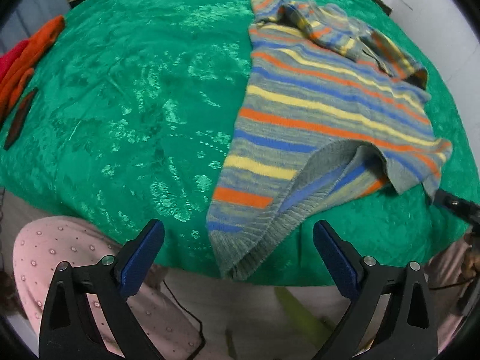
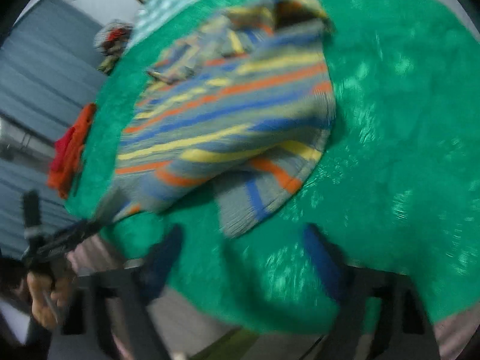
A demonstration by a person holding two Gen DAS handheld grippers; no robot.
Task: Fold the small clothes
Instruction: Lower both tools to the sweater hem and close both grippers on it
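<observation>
- Striped knit sweater (image 1: 315, 105) in grey, blue, yellow and orange lies on the green cloth (image 1: 135, 90), its ribbed hem reaching the near edge; one hem corner is turned back and a sleeve is folded across the chest.
- Left gripper (image 1: 238, 234) hovers over that hem, blue-padded jaws spread, nothing between them.
- Right gripper (image 2: 243, 240), blurred, stands parted above bare cloth beside the hem, gripping nothing.
- Orange and red clothes (image 1: 27, 57) lie at the cloth's far side edge.
</observation>
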